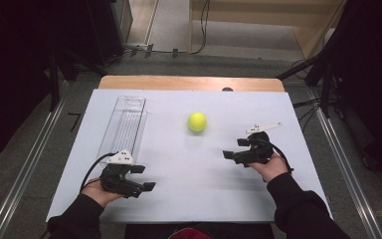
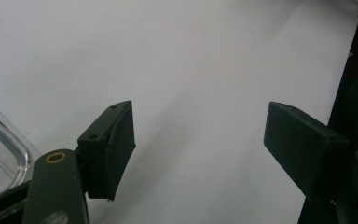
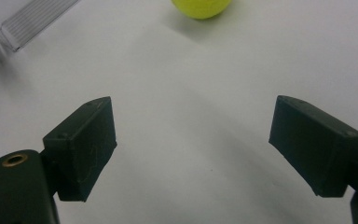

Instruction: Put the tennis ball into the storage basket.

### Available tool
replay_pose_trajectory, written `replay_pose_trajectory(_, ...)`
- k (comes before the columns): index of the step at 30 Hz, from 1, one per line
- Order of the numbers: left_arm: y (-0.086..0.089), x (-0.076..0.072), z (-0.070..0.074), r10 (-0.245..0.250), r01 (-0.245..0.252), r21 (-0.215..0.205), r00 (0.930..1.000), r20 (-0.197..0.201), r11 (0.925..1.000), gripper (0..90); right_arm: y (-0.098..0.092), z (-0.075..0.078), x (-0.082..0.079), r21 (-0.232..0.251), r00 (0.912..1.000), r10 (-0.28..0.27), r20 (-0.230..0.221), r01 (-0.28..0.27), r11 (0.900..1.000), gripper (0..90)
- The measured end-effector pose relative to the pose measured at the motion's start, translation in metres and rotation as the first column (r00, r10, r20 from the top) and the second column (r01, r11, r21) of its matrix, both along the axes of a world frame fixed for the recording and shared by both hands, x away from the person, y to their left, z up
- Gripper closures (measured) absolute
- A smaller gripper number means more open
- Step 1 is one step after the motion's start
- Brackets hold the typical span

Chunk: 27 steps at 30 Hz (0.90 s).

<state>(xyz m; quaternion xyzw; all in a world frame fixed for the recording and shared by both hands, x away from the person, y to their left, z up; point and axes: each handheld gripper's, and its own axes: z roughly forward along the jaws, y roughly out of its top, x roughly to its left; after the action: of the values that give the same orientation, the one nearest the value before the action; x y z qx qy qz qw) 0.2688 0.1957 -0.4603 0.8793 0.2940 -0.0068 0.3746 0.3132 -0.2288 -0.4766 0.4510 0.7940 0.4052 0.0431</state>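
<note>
Item: tennis ball (image 1: 197,121), light, springy, fuzzy, rolls; we grip across its middle. Both grippers' fingers wide, empty.

Left gripper (image 2: 199,149) gapes wide over bare white table (image 2: 205,56); clear tray (image 2: 0,144) corner at left — untouched.

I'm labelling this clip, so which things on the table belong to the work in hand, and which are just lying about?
In the work:
- yellow ball, nearest the right gripper, whose open fingers face it
- left gripper, open, holding nothing

Lying about:
- clear plastic tray, apart from the ball, untouched
- white table, bare between the grippers
- cables on the floor beyond the table
</note>
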Motion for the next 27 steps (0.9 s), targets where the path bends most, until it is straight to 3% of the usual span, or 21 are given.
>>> replay_pose_trajectory(27, 0.001, 0.0, 0.0, -0.001, 0.001, -0.002, 1.0, 0.003, 1.0, 25.4, 0.014, 0.005, 0.021, 0.014, 0.9999, 0.015, 0.004, -0.015, 1.0, 12.6)
